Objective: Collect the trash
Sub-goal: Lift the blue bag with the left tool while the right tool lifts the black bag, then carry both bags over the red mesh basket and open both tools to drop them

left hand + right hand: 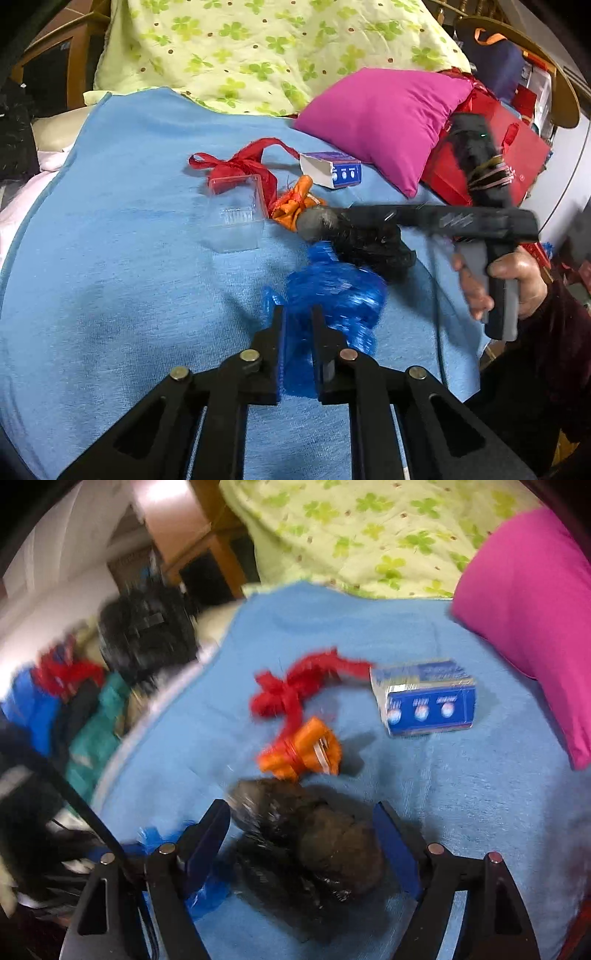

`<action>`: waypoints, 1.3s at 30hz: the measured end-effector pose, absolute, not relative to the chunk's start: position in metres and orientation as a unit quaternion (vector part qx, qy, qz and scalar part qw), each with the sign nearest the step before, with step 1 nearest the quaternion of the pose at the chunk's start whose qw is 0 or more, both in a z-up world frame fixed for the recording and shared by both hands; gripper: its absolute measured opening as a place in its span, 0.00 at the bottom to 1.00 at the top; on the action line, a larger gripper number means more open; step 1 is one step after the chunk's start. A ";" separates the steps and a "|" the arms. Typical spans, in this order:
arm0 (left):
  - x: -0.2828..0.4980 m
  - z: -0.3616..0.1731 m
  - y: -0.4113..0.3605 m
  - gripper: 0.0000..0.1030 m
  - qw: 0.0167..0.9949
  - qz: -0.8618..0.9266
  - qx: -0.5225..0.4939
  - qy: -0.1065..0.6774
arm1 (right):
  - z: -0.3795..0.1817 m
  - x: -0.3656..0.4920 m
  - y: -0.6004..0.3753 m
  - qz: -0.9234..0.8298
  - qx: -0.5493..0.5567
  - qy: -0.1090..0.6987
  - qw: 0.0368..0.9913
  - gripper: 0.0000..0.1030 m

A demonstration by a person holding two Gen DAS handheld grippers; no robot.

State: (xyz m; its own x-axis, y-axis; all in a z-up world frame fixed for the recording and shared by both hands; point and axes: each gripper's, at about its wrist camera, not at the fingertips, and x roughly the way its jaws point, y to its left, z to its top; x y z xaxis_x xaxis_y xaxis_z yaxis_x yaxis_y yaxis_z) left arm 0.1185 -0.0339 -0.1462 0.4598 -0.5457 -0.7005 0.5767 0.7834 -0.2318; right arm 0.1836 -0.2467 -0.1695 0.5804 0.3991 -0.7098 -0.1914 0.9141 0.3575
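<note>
On the blue cloth (110,258) lie a red ribbon (243,162), a clear plastic box (236,214), an orange scrap (295,203) and a small blue-and-white carton (332,170). My left gripper (298,321) is shut on a crumpled blue plastic bag (332,295). In the right wrist view my right gripper (301,806) stands wide, its jaws on either side of a crumpled black plastic bag (306,842) without visibly pressing it. The orange scrap (303,753), red ribbon (291,690) and carton (428,701) lie beyond it. A hand (517,273) holds the right tool.
A pink cushion (380,118) and a green clover quilt (258,48) bound the far side. A red gift bag (517,158) stands at the right edge. Piled dark and coloured clutter (74,720) lies off the cloth's left edge. Both views are blurred.
</note>
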 end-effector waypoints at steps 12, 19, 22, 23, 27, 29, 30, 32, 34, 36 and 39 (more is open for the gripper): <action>0.108 -0.137 -0.046 0.73 0.842 -0.392 0.000 0.370 | -0.166 0.159 -0.276 0.120 0.123 0.415 0.893 0.47; 0.106 -0.155 -0.084 0.76 0.824 -0.402 0.052 0.396 | -0.127 0.112 -0.312 0.100 0.161 0.345 0.919 0.47; 0.106 -0.168 -0.097 0.64 0.822 -0.386 0.088 0.409 | -0.112 0.094 -0.318 0.098 0.170 0.320 0.927 0.47; 0.108 -0.172 -0.101 0.61 0.818 -0.383 0.094 0.418 | -0.108 0.087 -0.319 0.097 0.171 0.310 0.930 0.47; 0.105 -0.173 -0.105 0.49 0.826 -0.375 0.095 0.409 | -0.090 0.059 -0.327 0.087 0.173 0.269 0.943 0.47; 0.099 -0.165 -0.105 0.48 0.832 -0.382 0.085 0.392 | -0.080 0.041 -0.335 0.076 0.173 0.245 0.951 0.48; 0.096 -0.161 -0.106 0.48 0.835 -0.385 0.082 0.384 | -0.077 0.033 -0.338 0.071 0.173 0.234 0.954 0.47; 0.091 -0.153 -0.110 0.48 0.843 -0.385 0.079 0.368 | -0.070 0.017 -0.346 0.058 0.178 0.213 0.959 0.47; 0.087 -0.145 -0.114 0.48 0.846 -0.387 0.068 0.361 | -0.067 0.003 -0.355 0.045 0.184 0.199 0.962 0.48; 0.081 -0.134 -0.123 0.48 0.849 -0.386 0.059 0.355 | -0.064 -0.014 -0.369 0.026 0.192 0.183 0.964 0.47; 0.068 -0.110 -0.148 0.48 0.857 -0.387 0.082 0.330 | -0.062 -0.034 -0.393 0.002 0.210 0.164 0.964 0.47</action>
State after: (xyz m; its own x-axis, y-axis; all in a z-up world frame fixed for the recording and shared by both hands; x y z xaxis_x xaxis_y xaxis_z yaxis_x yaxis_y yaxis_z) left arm 0.0678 -0.1477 -0.1100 0.4830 -0.6096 -0.6286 0.7176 0.6869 -0.1148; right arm -0.0339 -0.3925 -0.0622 0.9463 0.0731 -0.3148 0.0645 0.9119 0.4054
